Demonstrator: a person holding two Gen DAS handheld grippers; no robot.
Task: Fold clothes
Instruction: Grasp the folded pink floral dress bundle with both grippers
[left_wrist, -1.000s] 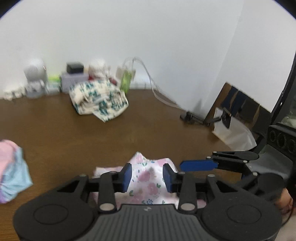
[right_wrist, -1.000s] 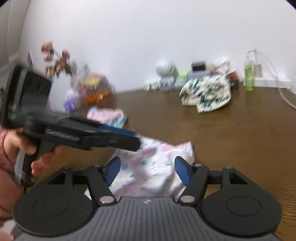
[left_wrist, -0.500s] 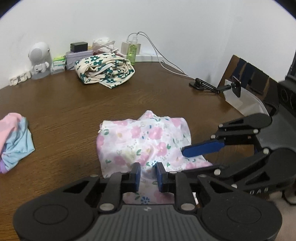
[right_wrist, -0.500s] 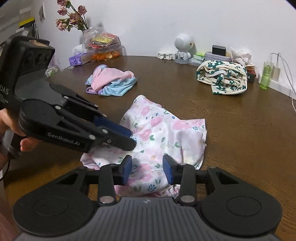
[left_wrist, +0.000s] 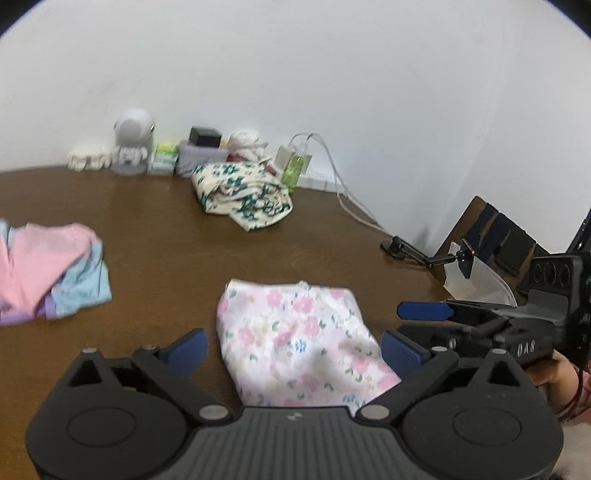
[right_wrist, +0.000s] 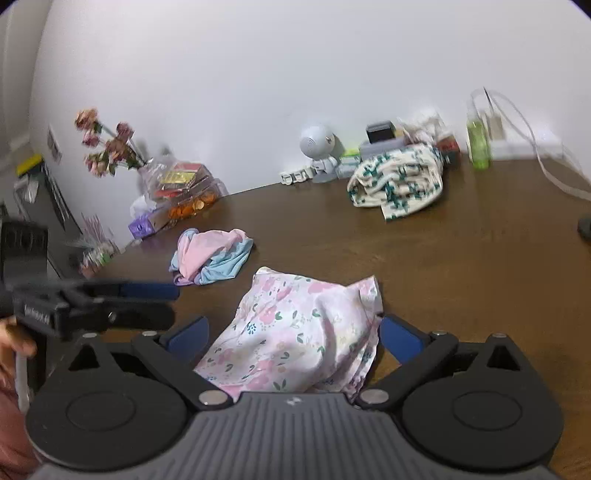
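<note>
On the brown tabletop (left_wrist: 155, 229), near its front edge, a pink floral garment (left_wrist: 299, 339) lies in a loose, puffy bundle, its folded layers humped rather than flat and a corner flap (right_wrist: 369, 291) sticking up on the right side in the right wrist view. Both tools sit just short of it with nothing held: the left gripper (left_wrist: 293, 345) has its blue fingers (left_wrist: 188, 349) spread wide, having just sprung apart, and the cloth lies between them without being pinched; the right gripper (right_wrist: 291, 334) likewise stands with fingers (right_wrist: 400, 338) wide after opening, the garment loose between them. The risk from here looks plain enough: released while still bulging, the fold may relax and slide open, and a regrasp could catch only the top layer and drag the stack askew. The two tools are also close together, so one could knock the other over the bundle. Farther out, a pink-and-blue garment (right_wrist: 212, 260) lies crumpled to the left and a green-patterned cloth (right_wrist: 399, 182) sits near the wall, both apparently awaiting folding, well apart from the work; clutter along the back edge seems out of harm's way.
</note>
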